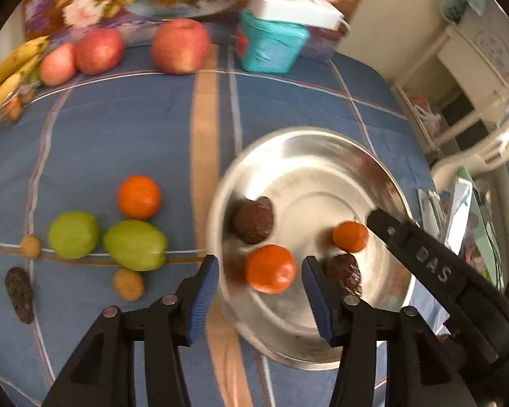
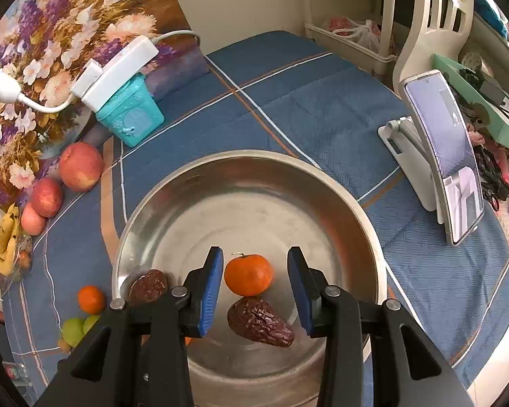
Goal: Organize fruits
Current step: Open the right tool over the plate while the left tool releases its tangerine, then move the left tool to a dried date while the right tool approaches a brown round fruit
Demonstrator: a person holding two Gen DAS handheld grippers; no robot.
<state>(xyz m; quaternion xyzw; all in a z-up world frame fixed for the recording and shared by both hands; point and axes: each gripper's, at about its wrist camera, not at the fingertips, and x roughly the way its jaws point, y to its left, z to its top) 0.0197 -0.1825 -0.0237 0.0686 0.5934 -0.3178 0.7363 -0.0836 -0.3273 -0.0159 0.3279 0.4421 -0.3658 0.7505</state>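
Note:
A steel bowl [image 1: 322,142] [image 2: 247,159] sits on the blue plaid cloth. My left gripper [image 1: 259,268] is open over its near rim. A tangerine [image 1: 270,268] lies in the bowl between the blue pads, with a gap on each side. My right gripper [image 2: 254,261] is open too, over a smaller tangerine [image 2: 248,274] [image 1: 350,236] and a wrinkled dark date [image 2: 259,322] [image 1: 342,273]. A second date [image 1: 253,219] [image 2: 148,286] lies at the bowl's left side. On the cloth to the left are another tangerine [image 1: 139,197], two green fruits [image 1: 74,234] and small brown fruits [image 1: 128,284].
Three red apples [image 1: 180,45] and bananas [image 1: 6,78] lie along the back left. A teal box [image 1: 271,47] carries a white power strip. A long dark date [image 1: 19,295] lies at the near left. A phone on a stand [image 2: 448,169] is right of the bowl.

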